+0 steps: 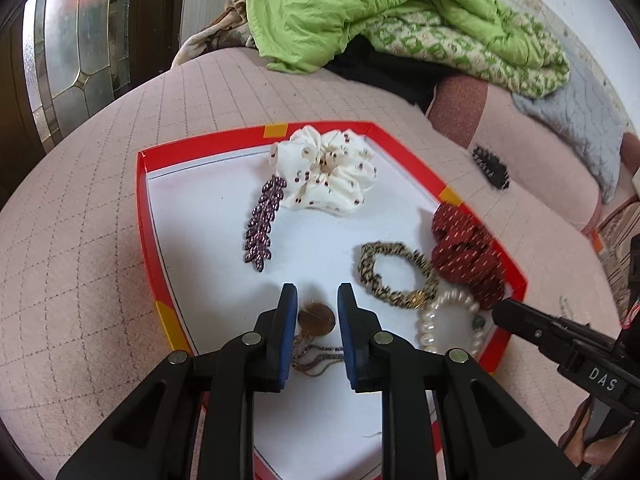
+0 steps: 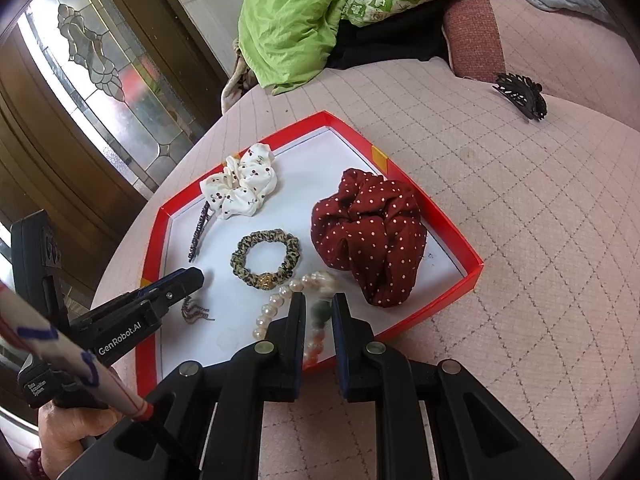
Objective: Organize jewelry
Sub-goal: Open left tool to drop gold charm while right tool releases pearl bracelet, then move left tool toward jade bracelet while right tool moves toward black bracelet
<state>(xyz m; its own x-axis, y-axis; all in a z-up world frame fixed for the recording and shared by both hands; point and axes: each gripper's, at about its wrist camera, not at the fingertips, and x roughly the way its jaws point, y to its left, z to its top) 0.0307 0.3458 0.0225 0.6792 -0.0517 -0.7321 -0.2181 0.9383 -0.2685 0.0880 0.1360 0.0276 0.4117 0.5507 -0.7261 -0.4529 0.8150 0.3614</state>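
Note:
A red-rimmed tray (image 1: 144,216) (image 2: 472,270) with a white floor lies on the pink quilted bed. In it are a white dotted scrunchie (image 1: 328,172) (image 2: 240,186), a purple beaded hair clip (image 1: 264,224) (image 2: 199,232), a leopard hair tie (image 1: 394,274) (image 2: 265,258), a dark red dotted scrunchie (image 1: 466,254) (image 2: 370,236), a pearl bracelet (image 1: 448,320) (image 2: 280,304) and a chain necklace with a round brown pendant (image 1: 316,320) (image 2: 195,312). My left gripper (image 1: 317,300) is open, its fingers either side of the pendant. My right gripper (image 2: 319,308) is open over the pearl bracelet's near end.
A black claw hair clip (image 1: 490,168) (image 2: 520,96) lies on the bed outside the tray, to the far right. A green quilt (image 1: 380,12) (image 2: 304,12) is heaped at the back. A glass-panelled door (image 1: 76,48) stands at the left.

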